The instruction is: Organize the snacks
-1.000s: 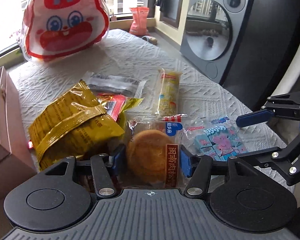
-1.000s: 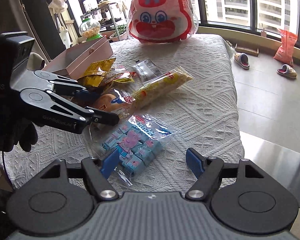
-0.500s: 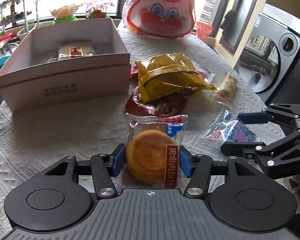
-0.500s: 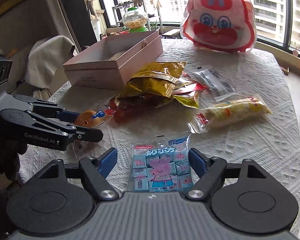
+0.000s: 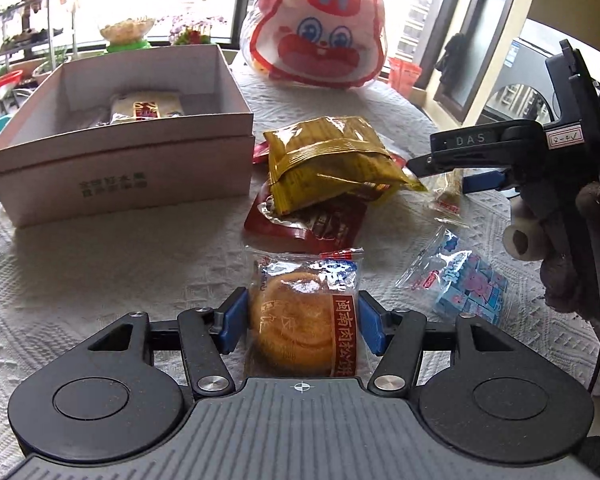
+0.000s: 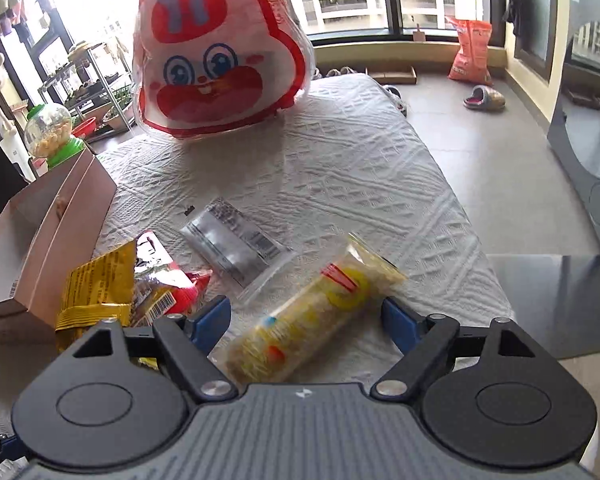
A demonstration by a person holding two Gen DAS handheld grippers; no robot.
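My left gripper [image 5: 302,322] is shut on a round golden cake in a clear wrapper [image 5: 304,312], held above the white tablecloth, short of the open pink box [image 5: 120,168]. The box holds a few packets [image 5: 146,106]. My right gripper [image 6: 306,318] is open, its fingers on either side of a long yellow wrapped roll [image 6: 312,316] lying on the cloth. It also shows at the right of the left wrist view [image 5: 460,168], over the snack pile. A yellow bag [image 5: 332,164], a red packet [image 5: 308,226] and a blue Peppa Pig candy pack [image 5: 464,284] lie on the table.
A big red-and-white rabbit bag [image 6: 220,60] stands at the far end of the table. A clear grey-printed packet [image 6: 232,244] lies mid-table. The table's right edge [image 6: 480,240] drops to the floor. A candy dispenser [image 6: 50,136] stands behind the box.
My right gripper has left the Peppa Pig pack and moved forward to straddle the yellow roll. My left gripper, still holding the cake, has come a little closer to the box.
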